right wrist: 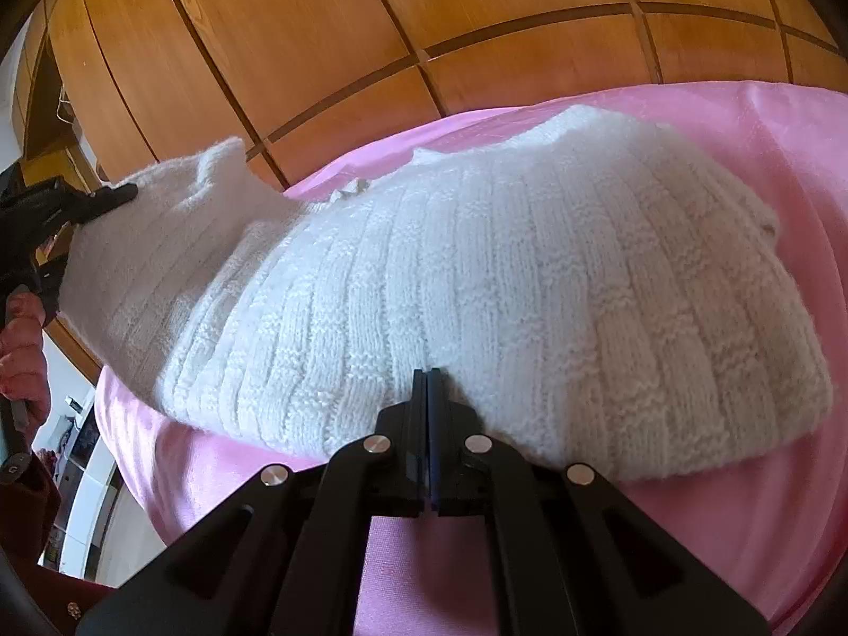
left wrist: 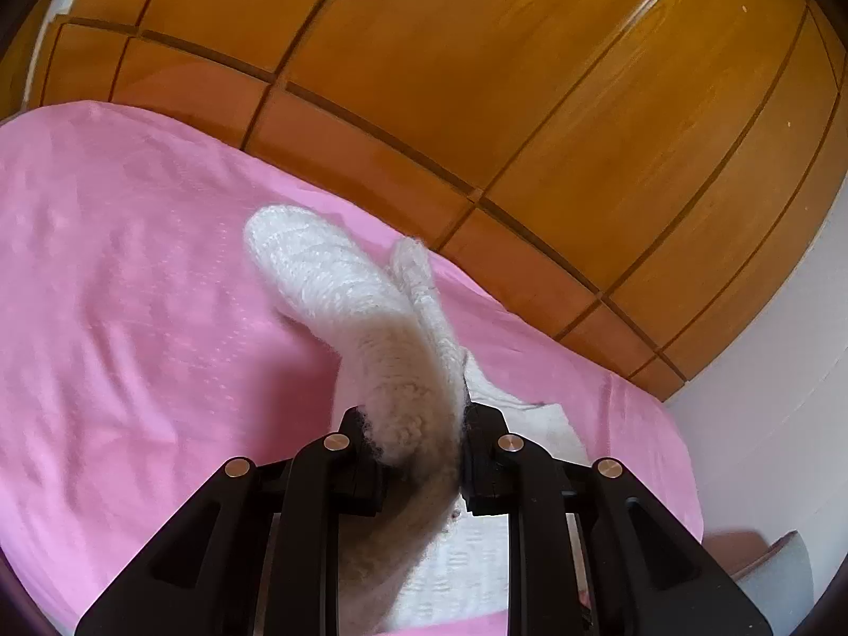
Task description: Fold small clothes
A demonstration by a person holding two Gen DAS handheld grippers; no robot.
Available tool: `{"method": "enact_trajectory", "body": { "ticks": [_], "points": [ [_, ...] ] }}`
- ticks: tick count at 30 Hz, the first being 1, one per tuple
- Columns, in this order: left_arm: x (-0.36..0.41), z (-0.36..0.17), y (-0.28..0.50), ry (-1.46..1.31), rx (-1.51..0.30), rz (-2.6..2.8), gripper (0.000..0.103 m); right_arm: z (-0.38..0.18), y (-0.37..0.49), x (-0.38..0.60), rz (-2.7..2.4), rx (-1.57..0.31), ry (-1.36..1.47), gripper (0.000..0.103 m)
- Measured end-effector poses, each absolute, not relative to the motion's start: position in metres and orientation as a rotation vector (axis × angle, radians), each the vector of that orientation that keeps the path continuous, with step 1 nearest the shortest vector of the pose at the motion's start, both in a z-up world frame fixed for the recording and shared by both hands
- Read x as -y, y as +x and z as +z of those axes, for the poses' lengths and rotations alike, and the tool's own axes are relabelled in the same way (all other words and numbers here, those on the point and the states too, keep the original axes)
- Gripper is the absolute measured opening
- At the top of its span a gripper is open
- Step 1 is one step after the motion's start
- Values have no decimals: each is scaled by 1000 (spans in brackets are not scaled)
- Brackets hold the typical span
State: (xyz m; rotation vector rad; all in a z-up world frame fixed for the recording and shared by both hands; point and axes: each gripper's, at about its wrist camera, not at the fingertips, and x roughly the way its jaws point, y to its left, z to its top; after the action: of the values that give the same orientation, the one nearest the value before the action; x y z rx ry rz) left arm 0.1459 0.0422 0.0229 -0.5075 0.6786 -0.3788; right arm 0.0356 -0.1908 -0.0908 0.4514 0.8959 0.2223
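White knit sweater (right wrist: 477, 286) lay on pink bedsheet (right wrist: 742, 503), body spread flat just ahead of right gripper (right wrist: 427, 371). Right gripper's jaws were clenched together with nothing between them, tips touching the sweater's near hem edge. Left gripper (left wrist: 413, 424) was clamped on sleeve (left wrist: 371, 328), fuzzy knit bunched between its pads; the sleeve was raised off the sheet and ran up and away from the fingers, cuff end ahead and slightly left of it. More of the sweater showed below and right of the left gripper's fingers. From right wrist view, left gripper (right wrist: 114, 193) was at far left, gripping the lifted sleeve, a hand (right wrist: 24, 350) on its handle below. Wooden wardrobe doors (left wrist: 530, 79) stood beyond the bed.
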Motion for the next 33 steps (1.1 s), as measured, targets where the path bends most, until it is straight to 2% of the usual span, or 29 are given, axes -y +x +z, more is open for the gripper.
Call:
{"method": "enact_trajectory", "body": {
  "ticks": [25,26,28,29,30,33],
  "points": [
    [32,37,144,-456,-685,-470,19,-84,41,207,265,-949,519,2],
    [36,38,144,-457,-687,-476,19,-82,40,208,263,-948,519,5],
    [42,37,145,-456,-694,-487,19,-76,37,213,258,-931,518,19],
    [47,37,146,-457,-698,-493,19,-72,34,217,250,-915,516,30],
    [50,36,147,-459,-701,-499,19,-68,34,219,241,-902,513,35],
    [61,35,148,-464,-711,-517,19,-60,27,232,185,-870,489,34]
  ]
}}
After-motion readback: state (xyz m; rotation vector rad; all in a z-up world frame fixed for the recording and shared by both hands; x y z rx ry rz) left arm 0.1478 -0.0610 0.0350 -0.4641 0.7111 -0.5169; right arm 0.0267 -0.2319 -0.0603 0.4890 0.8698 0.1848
